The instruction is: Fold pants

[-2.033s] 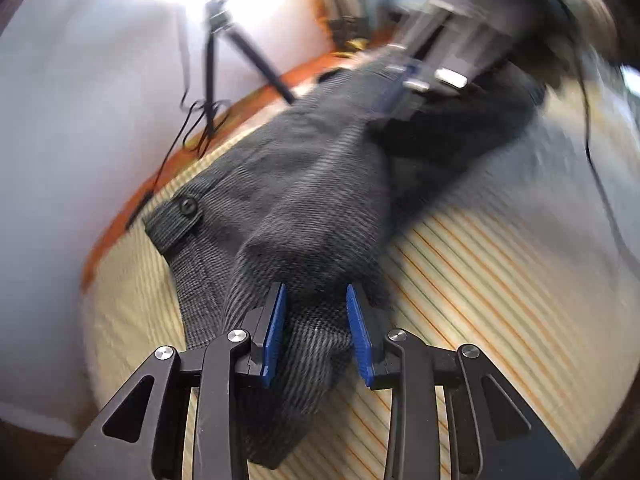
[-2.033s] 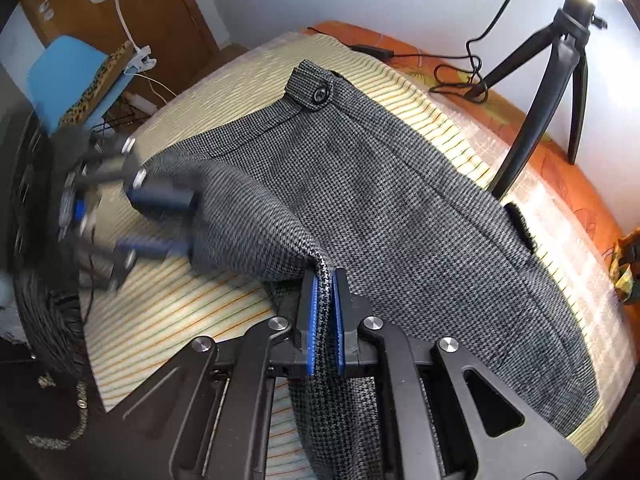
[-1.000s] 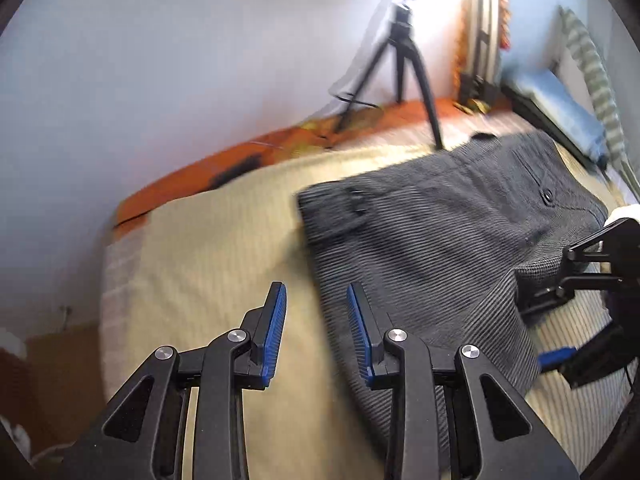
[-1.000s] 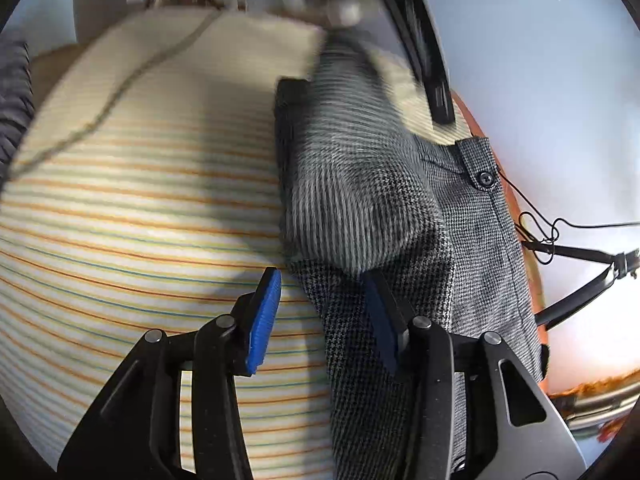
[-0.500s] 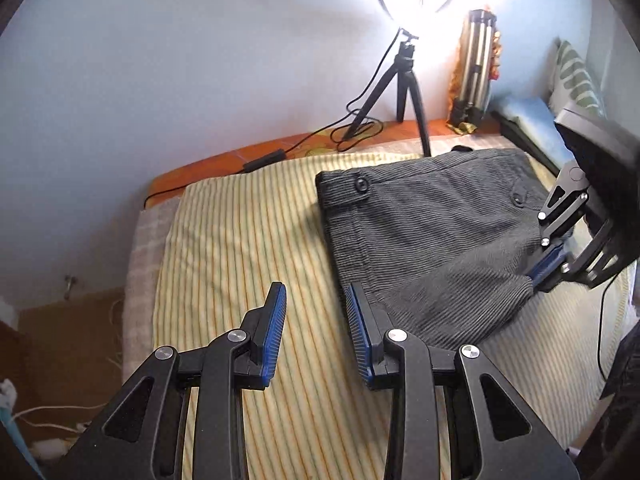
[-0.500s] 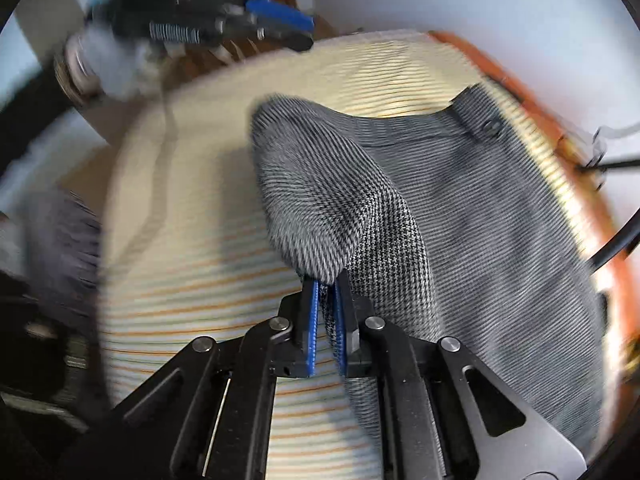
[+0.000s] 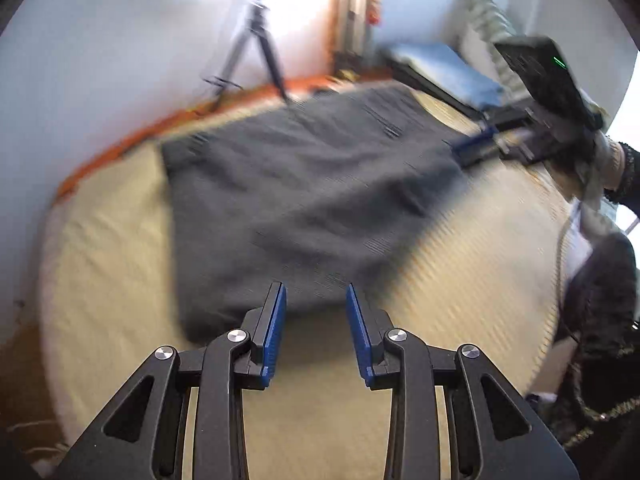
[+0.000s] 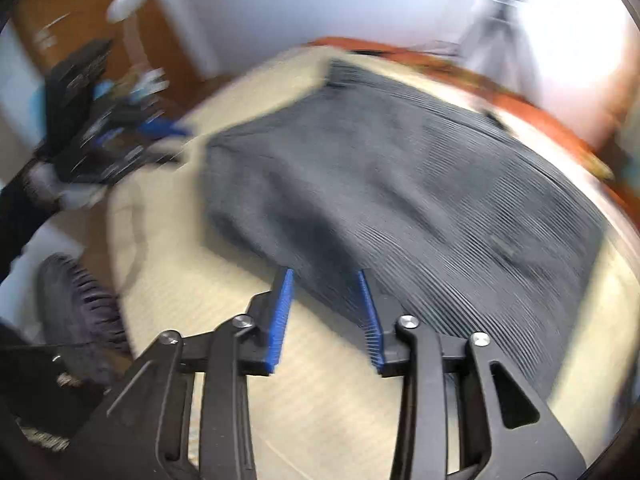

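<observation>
Grey pants [image 7: 304, 184] are laid folded on the bed [image 7: 460, 248]; left gripper [image 7: 316, 320] held apart, empty; right gripper [image 8: 326, 308] opening, empty; smoothing or another fold is judged next.

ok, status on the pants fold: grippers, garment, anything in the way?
Left gripper open, empty. Right gripper opening, nothing between the jaws. Pants folded on the striped bed cover, both grippers clear of them. Nothing in the way.

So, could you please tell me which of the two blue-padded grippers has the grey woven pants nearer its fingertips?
The right gripper: its opening jaws frame the grey woven pants; the left gripper sits just behind the hem.
</observation>
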